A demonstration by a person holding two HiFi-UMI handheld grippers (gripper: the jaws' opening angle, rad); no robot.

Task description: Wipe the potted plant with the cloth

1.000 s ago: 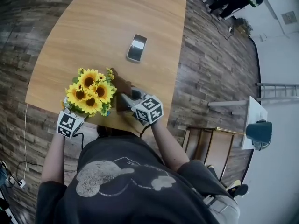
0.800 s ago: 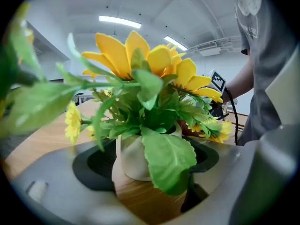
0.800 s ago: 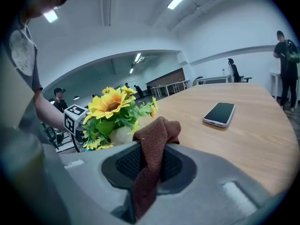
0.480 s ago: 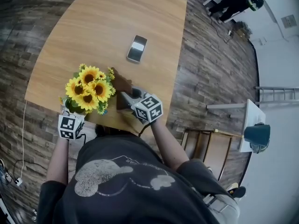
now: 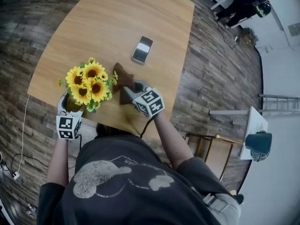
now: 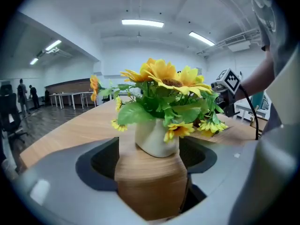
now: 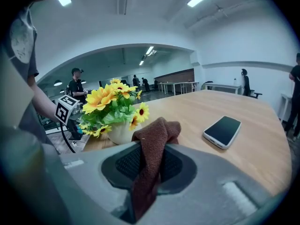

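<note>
Since a second ago the left tool [image 6: 150, 159] has swung round at the counter's [image 5: 108, 27] near edge; the right tool [image 7: 149, 161] hardly shifted. Left jaws are closing, with the pot of the potted plant [image 5: 87, 82] at their mouth and the pads not on it. The right tool clamps the brown cloth [image 7: 157, 134], bunched just beside the plant's right side. Wiping looks barely begun, with leaves and pot left. A phone [image 5: 142, 49] lies beyond the plant.

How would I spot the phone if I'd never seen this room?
Look at the big wooden table. Beyond the pot of sunflowers and the brown cloth, the phone lies flat by itself. It is the only dark, shiny rectangle there.
</note>
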